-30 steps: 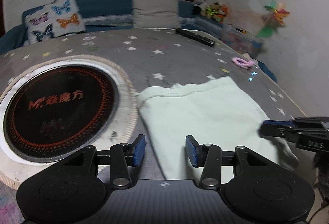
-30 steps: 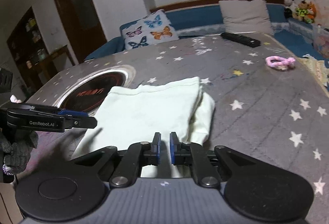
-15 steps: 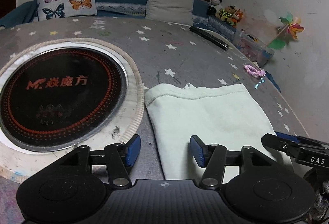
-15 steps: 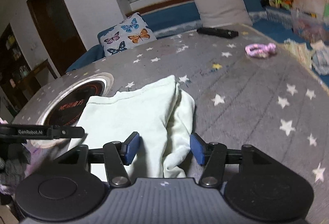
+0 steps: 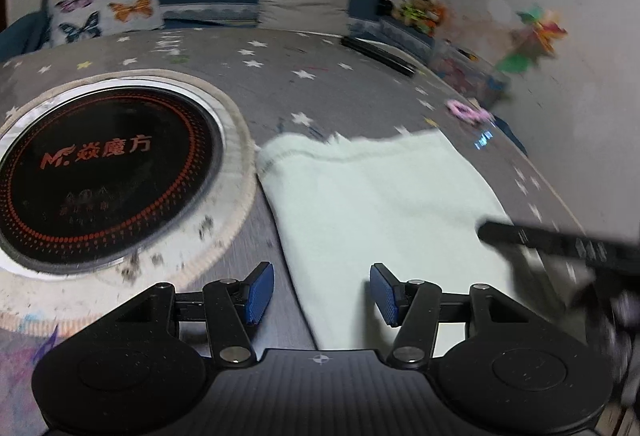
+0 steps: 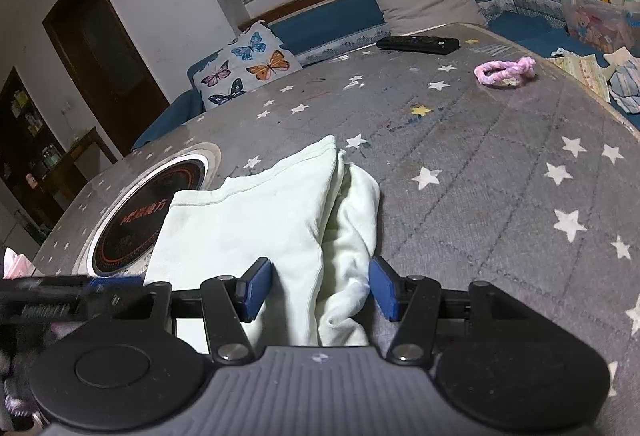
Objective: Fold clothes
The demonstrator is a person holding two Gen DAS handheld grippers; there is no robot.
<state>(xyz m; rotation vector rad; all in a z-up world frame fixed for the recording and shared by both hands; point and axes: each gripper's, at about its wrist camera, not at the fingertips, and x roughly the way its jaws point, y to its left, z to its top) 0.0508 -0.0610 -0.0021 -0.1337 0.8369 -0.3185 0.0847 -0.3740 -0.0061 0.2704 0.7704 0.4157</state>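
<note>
A pale green folded garment (image 5: 372, 196) lies on the grey star-print table cover (image 5: 320, 84); it also shows in the right wrist view (image 6: 256, 220), with a bunched lower layer sticking out on its right side (image 6: 356, 220). My left gripper (image 5: 322, 294) is open and empty over the garment's near left edge. My right gripper (image 6: 320, 290) is open, its jaws astride the garment's near right edge without gripping it. Each gripper shows blurred in the other's view: the right gripper (image 5: 560, 240) and the left gripper (image 6: 60, 296).
A round black induction hob (image 5: 108, 172) with a white ring is set in the table left of the garment. A black remote (image 6: 418, 45) and a pink knitted band (image 6: 505, 71) lie further back. Cushions (image 6: 250, 68) and toys line the bench behind.
My right gripper has opened from shut and now sits astride the garment's right edge. My left gripper stayed open and shifted slightly; both views are lightly blurred by motion.
</note>
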